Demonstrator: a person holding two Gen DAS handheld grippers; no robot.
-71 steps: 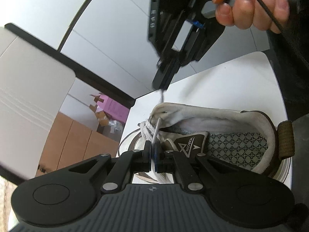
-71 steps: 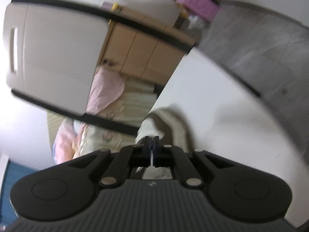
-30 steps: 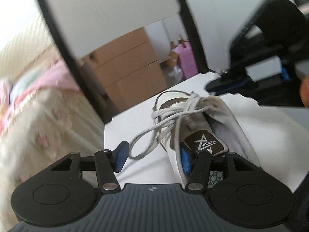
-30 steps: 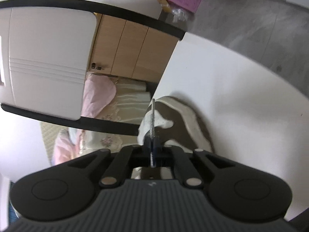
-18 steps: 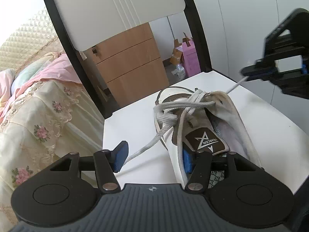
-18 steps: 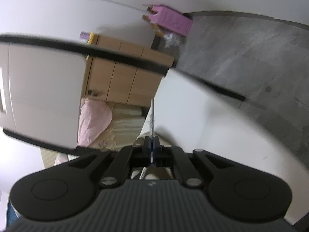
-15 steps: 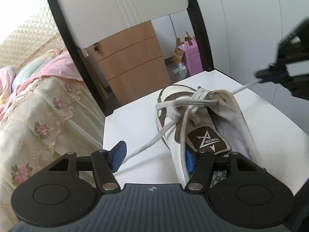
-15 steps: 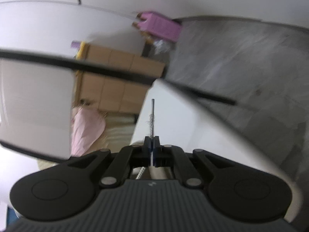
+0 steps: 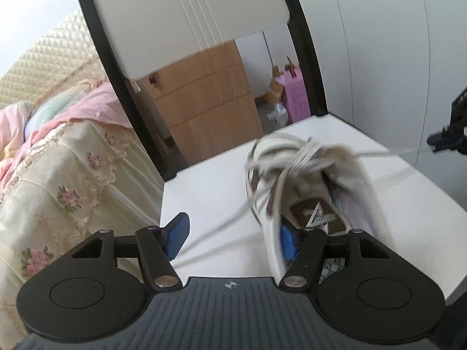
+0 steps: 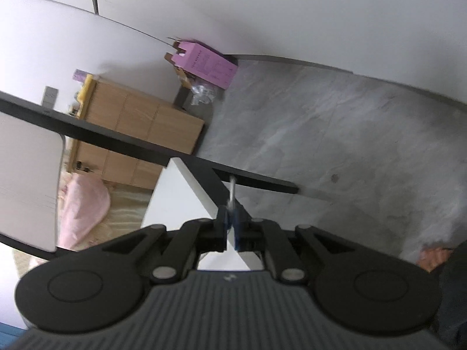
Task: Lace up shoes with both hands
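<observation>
- White sneaker (image 9: 318, 186) lies on the pale tabletop (image 9: 204, 192), toe toward the chair back (image 9: 186, 20), heel toward me; it is blurred in my left view.
- Grey-white lace (image 9: 294, 160) is already crossed through the eyelets near the toe, bunched in several rows. From that, I judge the lower lacing done and the upper eyelets by the tongue's label still waiting.
- My left gripper (image 9: 230, 240) stands wide, its jaws having just been opening a little further. One loose run of the lace (image 9: 221, 227) trails across the table into the gap between them, but neither pad presses on it. The right-hand pad (image 9: 287, 246) sits against the shoe's side wall.
- My right gripper (image 10: 231, 224) is narrow, pinching the other lace end; its tip (image 10: 232, 189) sticks up past the pads. These jaws have just been easing apart slightly, yet the lace is between them and looks gripped.
- From the left view, that strand (image 9: 388, 154) runs taut from the shoe out to the right gripper at the picture's edge.
- Left to do, as I read it: thread the remaining holes, even out both ends, and tie.
</observation>
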